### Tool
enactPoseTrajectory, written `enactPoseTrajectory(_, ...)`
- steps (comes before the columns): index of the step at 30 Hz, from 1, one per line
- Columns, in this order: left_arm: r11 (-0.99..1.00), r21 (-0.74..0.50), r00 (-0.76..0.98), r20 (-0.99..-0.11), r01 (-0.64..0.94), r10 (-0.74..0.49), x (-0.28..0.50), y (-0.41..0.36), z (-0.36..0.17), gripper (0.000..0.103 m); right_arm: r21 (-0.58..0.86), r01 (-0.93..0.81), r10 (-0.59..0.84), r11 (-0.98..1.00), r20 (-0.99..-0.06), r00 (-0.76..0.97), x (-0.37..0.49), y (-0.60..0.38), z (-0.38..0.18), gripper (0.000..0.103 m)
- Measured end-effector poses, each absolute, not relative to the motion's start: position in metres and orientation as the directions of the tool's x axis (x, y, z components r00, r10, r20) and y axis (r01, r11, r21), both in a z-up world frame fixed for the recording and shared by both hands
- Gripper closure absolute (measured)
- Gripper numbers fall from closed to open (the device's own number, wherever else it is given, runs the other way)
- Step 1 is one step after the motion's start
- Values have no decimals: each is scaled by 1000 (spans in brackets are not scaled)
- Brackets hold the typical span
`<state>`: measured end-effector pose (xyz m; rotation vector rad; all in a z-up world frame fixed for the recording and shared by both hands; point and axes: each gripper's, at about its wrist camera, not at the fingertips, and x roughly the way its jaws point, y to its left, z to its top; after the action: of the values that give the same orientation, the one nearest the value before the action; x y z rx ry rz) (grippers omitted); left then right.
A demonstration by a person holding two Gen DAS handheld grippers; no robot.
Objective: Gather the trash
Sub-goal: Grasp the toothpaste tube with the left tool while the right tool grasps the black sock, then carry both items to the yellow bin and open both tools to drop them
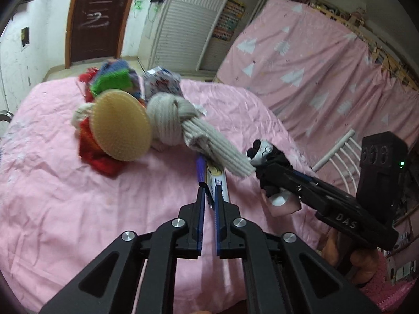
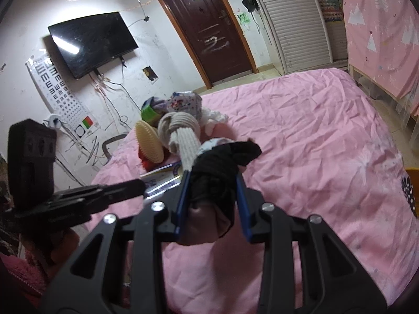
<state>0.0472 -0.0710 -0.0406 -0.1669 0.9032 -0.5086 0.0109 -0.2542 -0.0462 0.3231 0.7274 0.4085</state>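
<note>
On a pink bedsheet, the left gripper has its fingers nearly closed on the near end of a flat purple-and-white wrapper, which lies just near of a knotted grey cloth and a round tan brush. From the right wrist, the right gripper clamps a black cloth bundle between its blue pads, touching the grey cloth's end, the wrapper to its left.
</note>
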Motion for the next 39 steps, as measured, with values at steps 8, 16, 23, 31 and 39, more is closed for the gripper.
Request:
enactPoseTrajectory(8, 878, -311, 499, -731, 363, -466, 57, -95, -54, 46, 425, -226, 454, 877, -573, 682, 5, -269, -49, 71)
enactPoseTrajectory(16, 908, -243, 517, -758, 342, -397, 70, -113, -67, 31, 427, -209, 443, 880, -577, 687, 4, -278, -52, 71)
enactPoseTrajectory(23, 933, -137, 528, -792, 334, -305, 82, -131, -75, 81, 436, -198, 440, 878, -571, 693, 4, -287, -54, 71)
enactPoseTrajectory(31, 906, -107, 569, -746, 411, -346, 63, -146, -57, 94, 433, -173, 412, 885, -554, 723, 0, -303, -51, 71)
enactPoseTrajectory(39, 837, -148, 544, -697, 527, -466, 40, -174, -29, 94, 433, -98, 338, 896, -522, 783, -13, -342, -40, 71)
